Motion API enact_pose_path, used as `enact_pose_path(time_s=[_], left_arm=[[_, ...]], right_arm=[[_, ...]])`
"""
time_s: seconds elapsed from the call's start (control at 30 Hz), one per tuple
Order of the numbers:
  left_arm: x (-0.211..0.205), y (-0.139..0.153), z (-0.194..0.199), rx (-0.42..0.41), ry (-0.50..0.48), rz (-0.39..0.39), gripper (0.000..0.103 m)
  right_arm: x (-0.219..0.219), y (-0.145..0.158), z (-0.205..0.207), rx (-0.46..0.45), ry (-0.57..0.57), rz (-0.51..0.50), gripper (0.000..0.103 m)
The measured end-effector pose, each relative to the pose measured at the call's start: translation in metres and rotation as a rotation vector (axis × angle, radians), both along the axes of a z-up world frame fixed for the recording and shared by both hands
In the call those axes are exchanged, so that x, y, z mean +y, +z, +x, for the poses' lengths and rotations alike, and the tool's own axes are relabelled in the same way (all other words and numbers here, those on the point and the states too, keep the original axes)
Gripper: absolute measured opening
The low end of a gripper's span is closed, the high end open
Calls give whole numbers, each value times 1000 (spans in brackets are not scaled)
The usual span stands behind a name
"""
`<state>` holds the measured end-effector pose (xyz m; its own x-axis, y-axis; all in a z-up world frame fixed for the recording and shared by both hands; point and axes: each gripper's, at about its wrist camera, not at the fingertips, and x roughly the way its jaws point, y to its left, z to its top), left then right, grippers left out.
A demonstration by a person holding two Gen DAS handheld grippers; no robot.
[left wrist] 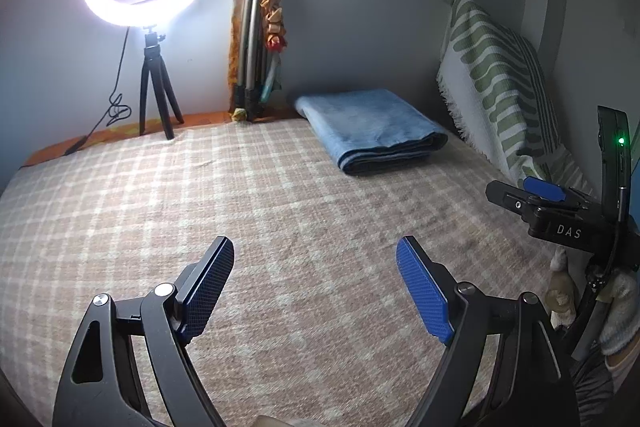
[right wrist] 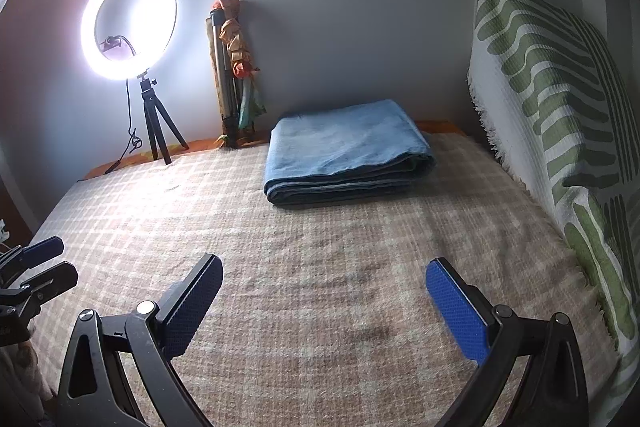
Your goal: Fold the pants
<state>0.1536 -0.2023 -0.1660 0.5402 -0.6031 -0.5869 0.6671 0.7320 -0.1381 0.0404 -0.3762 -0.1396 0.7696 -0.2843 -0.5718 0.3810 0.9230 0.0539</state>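
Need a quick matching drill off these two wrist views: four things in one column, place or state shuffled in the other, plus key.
Things:
1. pants
2. ring light
3. cushion
4. left gripper

Place or state:
A. lit, on a small tripod at far left
B. leaning along the right wall
C. folded, lying at the far side of the bed
D. open, nothing between the jaws

Pairs: 1-C, 2-A, 3-B, 4-D

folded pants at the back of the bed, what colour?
Light blue denim, folded pants; clearest in the right wrist view.
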Motion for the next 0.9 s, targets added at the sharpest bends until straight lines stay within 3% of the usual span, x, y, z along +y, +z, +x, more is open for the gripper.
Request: enact_pose_path(time_s=[0.9], left_arm=[[0, 1, 5, -3, 83, 37, 89]], right_arm=[[5, -5, 4, 19, 14, 2, 103]])
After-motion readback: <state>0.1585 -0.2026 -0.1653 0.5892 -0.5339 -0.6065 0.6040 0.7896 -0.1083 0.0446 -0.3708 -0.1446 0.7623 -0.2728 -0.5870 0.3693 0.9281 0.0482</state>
